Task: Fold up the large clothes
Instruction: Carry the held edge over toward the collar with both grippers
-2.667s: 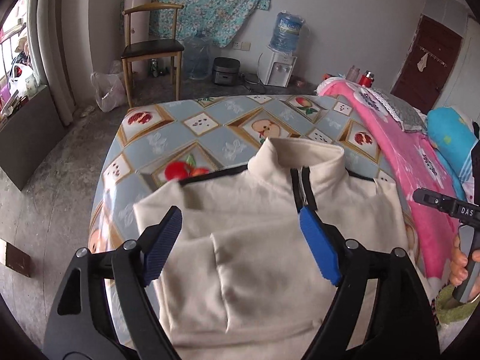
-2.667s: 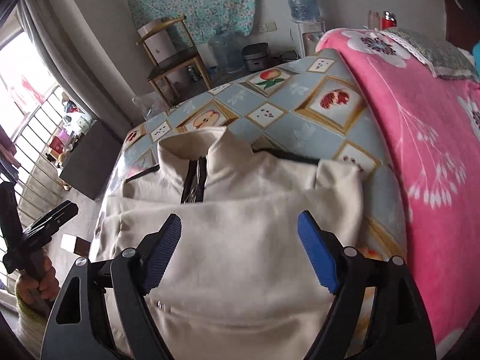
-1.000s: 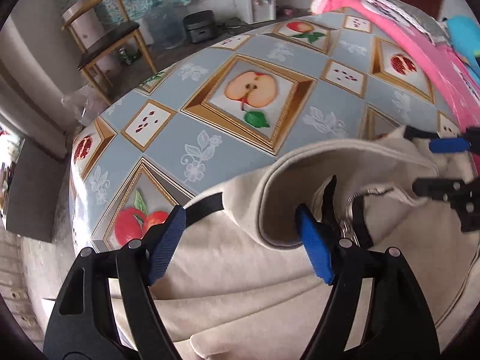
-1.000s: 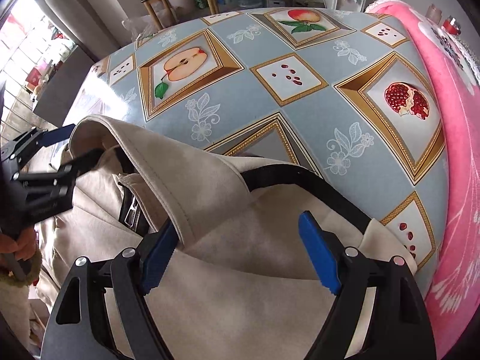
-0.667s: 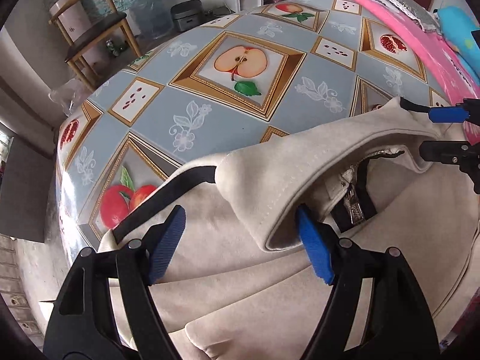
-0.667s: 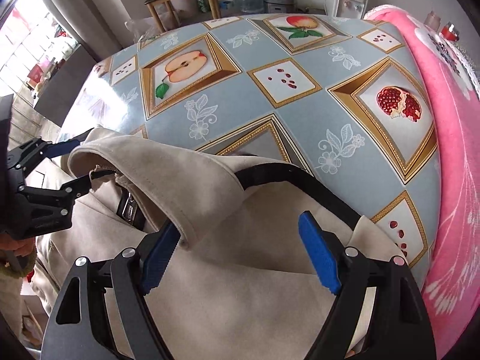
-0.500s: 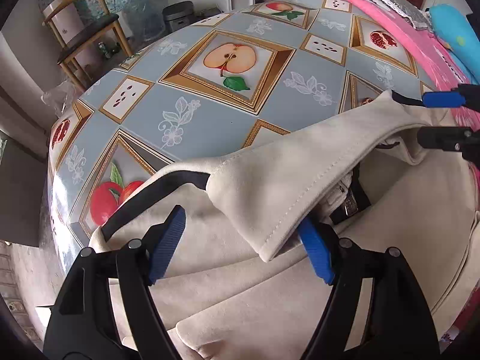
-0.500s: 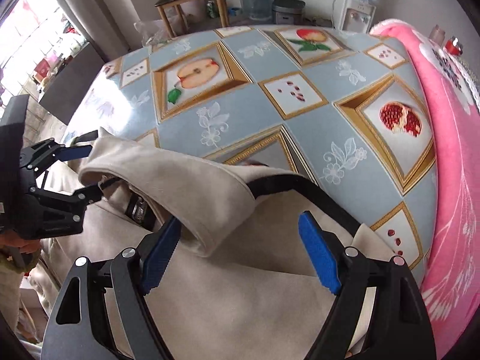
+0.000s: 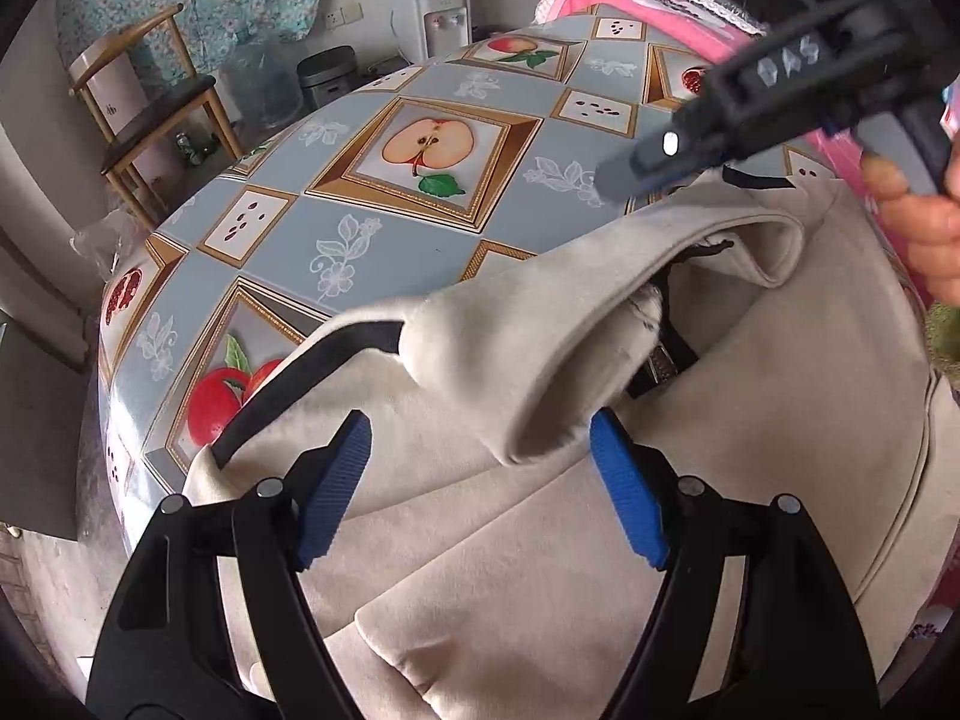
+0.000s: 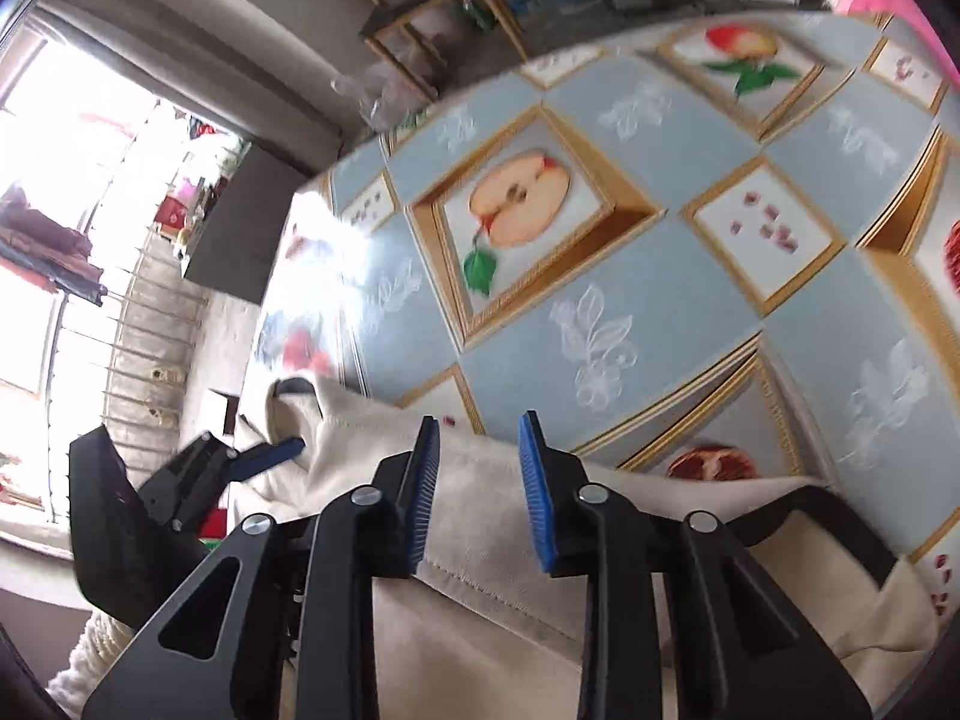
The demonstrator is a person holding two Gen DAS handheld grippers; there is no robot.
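Right claw (image 10: 477, 480): black plastic arms with ribbed blue pads, jaws closing; the cream collar edge runs between the pads, which do not yet press on it.
Left claw (image 9: 480, 489): same build, jaws wide apart; the folded tip of the collar hangs between the pads, nearer the right-hand one, and I cannot tell whether it touches that pad.
Jacket (image 9: 750, 450): cream, soft and fleecy, with black trim along the shoulder seam and a dark zipper with a metal pull below the collar; it lies spread on the table, filling the near part of both views under the claws.
Collar (image 9: 540, 330): thick, stitched along its edge, lifted off the jacket body in a long curved flap.
Table (image 9: 384, 228): covered in a glossy grey-blue cloth with gold-framed squares of printed apples, pomegranates and seeds, plus white leaf motifs.
Writing: white letters "DAS" on the right claw's black body, seen in the left view.
Hand (image 9: 924, 222): grips the right claw's handle at the right edge of the left view.
Blanket (image 9: 678, 12): pink, beyond the table.
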